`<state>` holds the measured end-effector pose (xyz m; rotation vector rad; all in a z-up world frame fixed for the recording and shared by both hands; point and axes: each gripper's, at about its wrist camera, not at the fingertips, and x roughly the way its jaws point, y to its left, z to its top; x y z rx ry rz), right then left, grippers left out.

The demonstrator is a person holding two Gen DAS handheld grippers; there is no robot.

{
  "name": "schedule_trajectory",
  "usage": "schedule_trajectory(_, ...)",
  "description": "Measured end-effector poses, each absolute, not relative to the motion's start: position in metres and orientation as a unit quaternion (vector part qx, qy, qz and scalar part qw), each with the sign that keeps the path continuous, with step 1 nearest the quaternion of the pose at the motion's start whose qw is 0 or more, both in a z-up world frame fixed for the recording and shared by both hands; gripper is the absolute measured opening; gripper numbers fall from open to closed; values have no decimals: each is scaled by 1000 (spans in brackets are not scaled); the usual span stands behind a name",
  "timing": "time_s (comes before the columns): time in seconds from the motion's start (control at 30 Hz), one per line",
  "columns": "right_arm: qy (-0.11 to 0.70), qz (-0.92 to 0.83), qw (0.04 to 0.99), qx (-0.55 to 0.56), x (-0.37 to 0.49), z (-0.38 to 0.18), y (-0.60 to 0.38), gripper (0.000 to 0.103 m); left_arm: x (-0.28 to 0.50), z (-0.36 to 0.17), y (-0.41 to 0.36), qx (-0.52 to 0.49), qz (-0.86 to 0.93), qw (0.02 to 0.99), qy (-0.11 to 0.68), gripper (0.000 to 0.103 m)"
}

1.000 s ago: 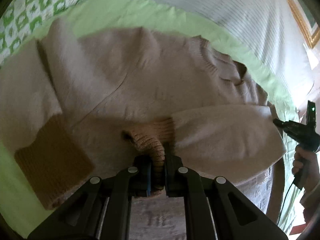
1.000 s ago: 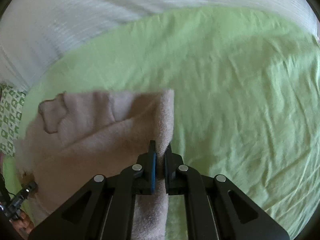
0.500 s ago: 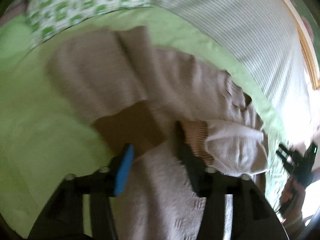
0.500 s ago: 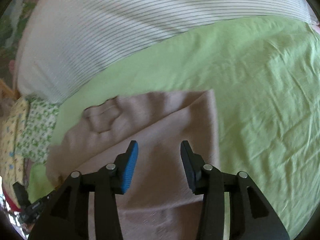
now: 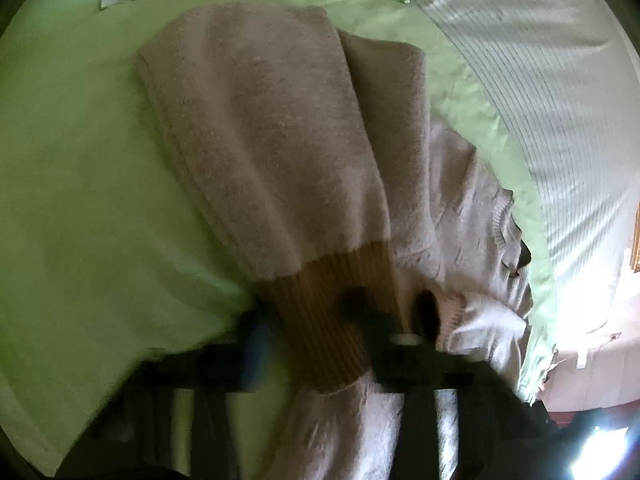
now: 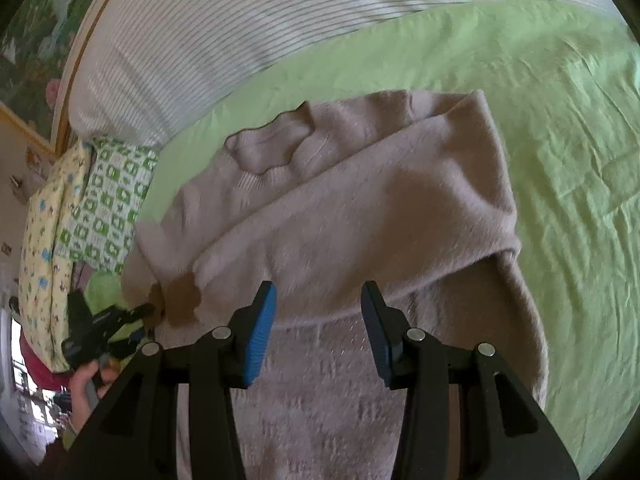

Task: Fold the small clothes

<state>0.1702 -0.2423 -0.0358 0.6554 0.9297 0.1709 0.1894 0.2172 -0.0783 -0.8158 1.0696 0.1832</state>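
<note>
The bed took up most of the room as I saw it, spread with a light green sheet [image 6: 560, 120], creased on its open side. A white cover with thin dark stripes [image 6: 200, 40] lay bunched along the far edge. Two pillows stood at one end, one in green and white checks [image 6: 108, 200] and one pale yellow with small blue figures [image 6: 44, 240]. The checks carried small printed pictures and perhaps lettering, too small for me to read. A flowered wall covering [image 6: 24, 20] showed behind the bed's wooden edge.

The sweater [image 6: 360, 360], a fuzzy beige knit, lay flat on the sheet with its collar [image 6: 272, 148] toward the striped cover. Both sleeves were folded in over the body. One sleeve [image 5: 280, 140] ran down across the chest and ended in a brown ribbed cuff [image 5: 324, 320]. The other cuff [image 5: 452, 320] lay just beside it, partly tucked under pale knit.

The left gripper [image 5: 314, 316] stood right at that brown cuff, one finger on each side of it. Its jaws had just been closing with the cuff between them. The view was too smeared for me to tell whether the pads were pressing on the knit. From the other side I could see a hand [image 6: 86, 380] around its handle, near the pillows.

The right gripper [image 6: 318, 312] hung over the second folded sleeve [image 6: 380, 208]. Its jaws had just been opening and stood well apart. The blue pads [image 6: 262, 332] were bare, with nothing caught between them.
</note>
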Motion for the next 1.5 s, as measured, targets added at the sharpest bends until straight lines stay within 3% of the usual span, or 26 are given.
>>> schedule_trajectory(0.07, 442, 81, 840, 305, 166, -34, -241, 45, 187, -66, 214, -361, 86, 797, 477, 8)
schedule_trajectory(0.27, 428, 58, 843, 321, 155, -34, -257, 46, 176, 11, 183, -311, 24, 856, 413, 6)
schedule_trajectory(0.53, 411, 41, 845, 340, 144, -33, -274, 45, 215, 98, 51, -276, -166, 879, 353, 6)
schedule_trajectory(0.67, 408, 27, 843, 348, 137, -36, -282, 45, 247, 93, -39, -233, -241, 865, 374, 9)
schedule_trajectory(0.77, 411, 12, 838, 358, 132, -42, -291, 45, 262, 61, -89, -183, -263, 845, 427, 29)
schedule_trajectory(0.83, 416, 3, 835, 361, 130, -46, -296, 46, 262, 32, -100, -164, -261, 831, 463, 30)
schedule_trajectory(1.0, 421, -4, 829, 368, 128, -54, -306, 46, 234, -8, -58, -162, -225, 823, 496, 35)
schedule_trajectory(1.23, 428, 20, 828, 361, 156, -57, -291, 46, 199, -33, 67, -132, -76, 852, 500, 44)
schedule_trajectory(1.37, 442, -5, 833, 332, 176, -58, -283, 56, 207, -54, 125, -109, -6, 850, 515, 49)
schedule_trajectory(1.5, 467, -25, 826, 314, 195, -74, -282, 58, 225, -76, 145, -70, 22, 840, 538, 49)
